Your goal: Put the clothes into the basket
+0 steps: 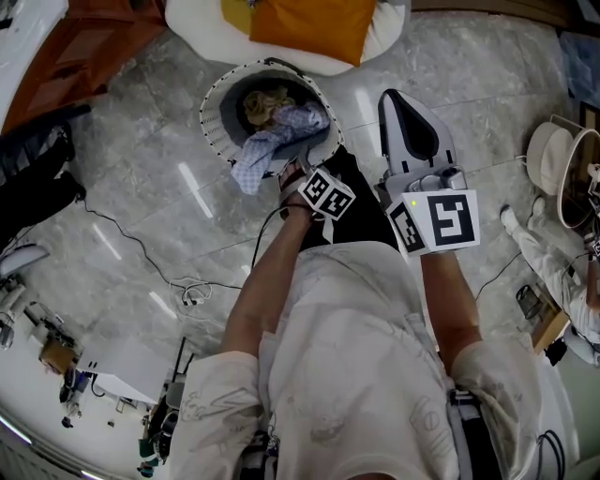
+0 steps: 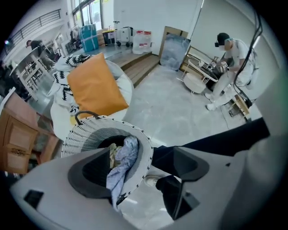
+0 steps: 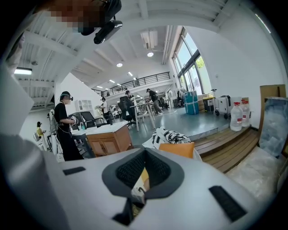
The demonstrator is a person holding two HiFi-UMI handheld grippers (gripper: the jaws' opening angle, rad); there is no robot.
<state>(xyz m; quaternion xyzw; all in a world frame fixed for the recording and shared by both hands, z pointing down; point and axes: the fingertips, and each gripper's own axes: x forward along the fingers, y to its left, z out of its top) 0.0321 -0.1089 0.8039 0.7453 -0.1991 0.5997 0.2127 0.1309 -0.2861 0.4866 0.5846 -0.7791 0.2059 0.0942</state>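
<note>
A white woven basket (image 1: 217, 103) stands on the marble floor ahead of me. Beige clothes (image 1: 265, 101) lie inside it, and a pale blue checked garment (image 1: 272, 141) drapes over its near rim and hangs outside. My left gripper (image 1: 298, 174) points steeply down right at that rim, beside the hanging cloth. In the left gripper view the left gripper (image 2: 135, 168) has its jaws wide open with nothing pressed between them, and the basket (image 2: 90, 132) and blue garment (image 2: 122, 164) lie just beyond. My right gripper (image 1: 403, 105) (image 3: 143, 170) is held off to the right of the basket, shut and empty.
A white beanbag (image 1: 202, 28) with an orange cushion (image 1: 305, 26) sits just behind the basket. A wooden cabinet (image 1: 75, 47) is at far left. Cables (image 1: 187, 295) trail over the floor at left. Another person (image 1: 553, 258) and a round stool (image 1: 548, 155) are at right.
</note>
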